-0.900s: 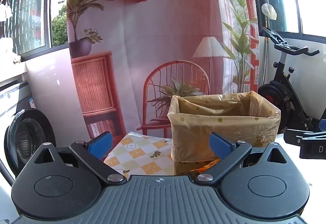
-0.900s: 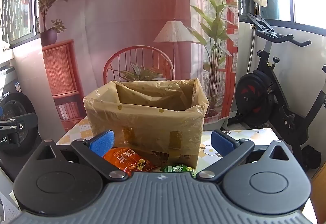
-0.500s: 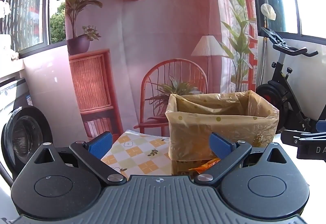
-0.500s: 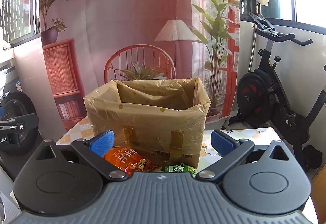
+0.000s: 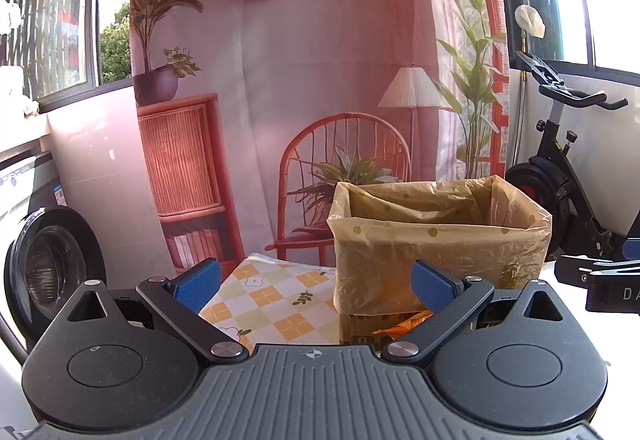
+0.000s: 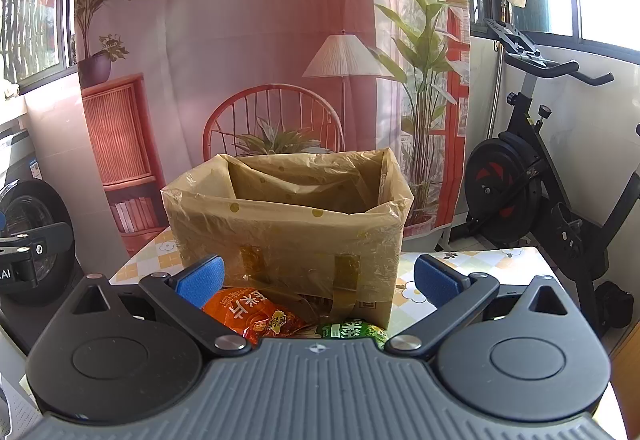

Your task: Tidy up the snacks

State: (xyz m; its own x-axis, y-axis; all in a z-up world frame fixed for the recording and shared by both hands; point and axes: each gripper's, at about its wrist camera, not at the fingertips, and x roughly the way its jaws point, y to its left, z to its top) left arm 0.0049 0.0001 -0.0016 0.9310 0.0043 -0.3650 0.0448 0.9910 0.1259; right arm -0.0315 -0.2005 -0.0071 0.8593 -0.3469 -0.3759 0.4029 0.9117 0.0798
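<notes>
1. Left gripper (image 5: 316,282): blue-padded fingers (image 5: 198,282) spread wide, nothing between them, tilted slightly downward over the counter (image 5: 276,304) with its checked, flower-printed cloth
2. Right gripper (image 6: 319,282): fingers (image 6: 436,282) likewise spread wide and empty, aimed at the front wall of the box
3. Box (image 6: 288,228): cardboard, lined with a translucent yellow dotted plastic bag folded over the rim, taped at the front; standing upright on the counter, open at the top; contents of the interior not visible from either view
4. Same box in the left wrist view (image 5: 436,240): right of centre, beyond the right-hand finger
5. Orange snack packet (image 6: 252,310): lying on the counter just in front of the box, near the left-hand finger of the right gripper; a sliver of it also visible in the left wrist view (image 5: 404,322)
6. Green snack packet (image 6: 352,330): lying just beside the orange snack packet, at the foot of the box, partly hidden by the gripper body
7. Surroundings: printed backdrop (image 6: 260,40) with chair, lamp and plants behind the counter; exercise bike (image 6: 532,176) to the right; washing machine (image 5: 48,264) to the left
8. Opposite gripper partly visible at the frame edge in each wrist view, right one at (image 5: 600,280)
</notes>
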